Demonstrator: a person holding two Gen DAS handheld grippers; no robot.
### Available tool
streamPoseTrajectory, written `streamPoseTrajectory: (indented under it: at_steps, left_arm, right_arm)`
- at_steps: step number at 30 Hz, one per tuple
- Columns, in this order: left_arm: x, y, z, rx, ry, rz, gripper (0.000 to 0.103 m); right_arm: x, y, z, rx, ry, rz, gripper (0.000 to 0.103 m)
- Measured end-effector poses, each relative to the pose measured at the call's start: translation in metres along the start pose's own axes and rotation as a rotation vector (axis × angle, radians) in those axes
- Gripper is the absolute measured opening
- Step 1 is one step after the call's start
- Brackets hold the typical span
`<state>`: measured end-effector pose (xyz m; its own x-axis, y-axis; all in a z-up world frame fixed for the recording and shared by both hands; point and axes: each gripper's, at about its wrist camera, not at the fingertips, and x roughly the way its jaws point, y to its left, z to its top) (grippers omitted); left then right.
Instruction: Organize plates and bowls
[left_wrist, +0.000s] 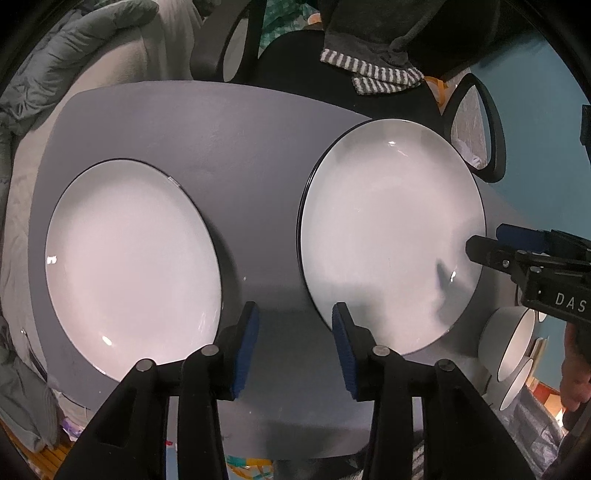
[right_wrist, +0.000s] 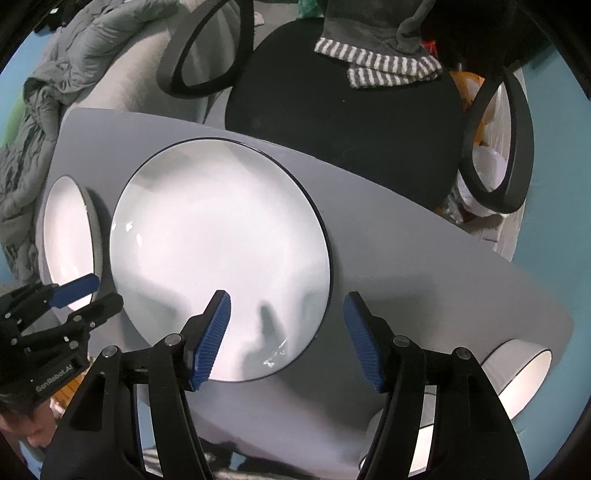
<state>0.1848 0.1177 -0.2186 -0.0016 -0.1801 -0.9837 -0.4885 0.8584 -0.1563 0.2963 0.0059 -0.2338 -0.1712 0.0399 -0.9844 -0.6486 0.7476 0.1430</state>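
Observation:
Two white plates with dark rims lie on a grey table (left_wrist: 236, 147). In the left wrist view one plate (left_wrist: 133, 266) is at the left and the other (left_wrist: 388, 236) at the right. My left gripper (left_wrist: 295, 347) is open and empty above the gap between them. My right gripper (right_wrist: 286, 339) is open and empty over the near edge of the right plate (right_wrist: 218, 251); it also shows in the left wrist view (left_wrist: 484, 243). The left plate (right_wrist: 70, 236) shows in the right wrist view beside my left gripper (right_wrist: 92, 291). Two white bowls (left_wrist: 513, 343) (right_wrist: 517, 373) sit at the table's right corner.
A black round chair seat (right_wrist: 343, 122) with a grey striped cloth (right_wrist: 391, 66) stands behind the table. Black armrests (right_wrist: 207, 48) rise on both sides. A grey blanket (left_wrist: 55, 74) lies at the left. The floor is teal.

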Motion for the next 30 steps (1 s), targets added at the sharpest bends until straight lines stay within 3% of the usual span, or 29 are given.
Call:
streamPoseTrajectory:
  at_steps: [4, 14, 23, 30]
  left_arm:
    - [-0.007, 0.003, -0.01, 0.0, -0.013, 0.01, 0.046]
    - [-0.023, 0.022, -0.036, -0.067, -0.074, 0.032, 0.063]
    - [-0.046, 0.059, -0.068, -0.18, -0.129, 0.084, 0.064]
    - [-0.058, 0.093, -0.082, -0.259, -0.127, 0.089, 0.065]
  right_arm:
    - [-0.005, 0.004, -0.005, -0.041, -0.004, -0.006, 0.066]
    - [-0.018, 0.019, -0.013, -0.144, -0.017, -0.005, 0.07]
    - [-0.025, 0.048, -0.016, -0.256, -0.027, 0.013, 0.07]
    - [-0.022, 0.077, -0.014, -0.308, -0.026, 0.024, 0.07]
